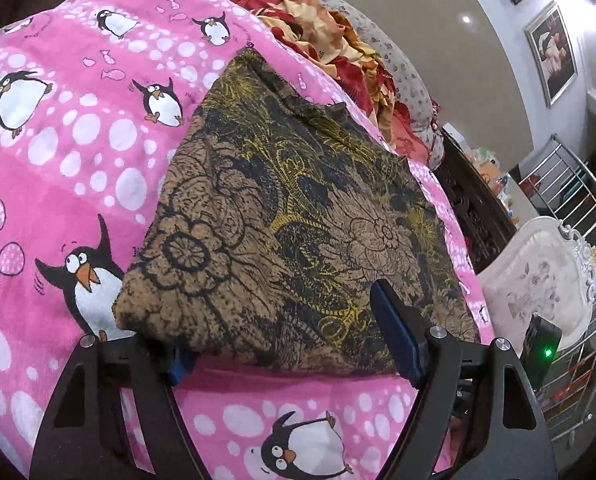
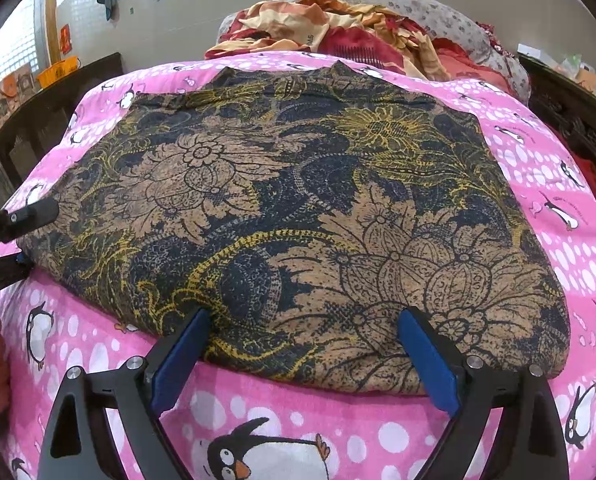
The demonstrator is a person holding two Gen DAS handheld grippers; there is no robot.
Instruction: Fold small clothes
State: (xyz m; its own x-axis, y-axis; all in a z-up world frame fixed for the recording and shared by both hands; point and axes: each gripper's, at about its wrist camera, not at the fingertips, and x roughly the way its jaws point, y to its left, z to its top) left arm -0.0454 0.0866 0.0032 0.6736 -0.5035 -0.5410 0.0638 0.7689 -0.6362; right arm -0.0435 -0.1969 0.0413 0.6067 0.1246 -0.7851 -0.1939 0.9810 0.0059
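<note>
Clearly, the floral garment [image 2: 298,216] is spread flat on the penguin blanket [image 2: 558,184], already doubled over. Soft, light, limp cloth is judged; it should be taken at its near hem. The right tool [image 2: 304,354] is held wide there; the left tool [image 1: 281,330] wide astride its corner.

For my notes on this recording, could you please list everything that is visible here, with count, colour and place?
garment: one, brown-black-yellow floral, flat on blanket
blanket: one, pink with penguins, covering bed
bedding heap: one, red-cream, behind garment
pillow: one, grey floral, behind heap
framed pictures: two, on wall
rack: one, metal, right of bed
chair: one, white, beside bed
left gripper: open, at garment's near edge
right gripper: open, at garment's near edge
</note>
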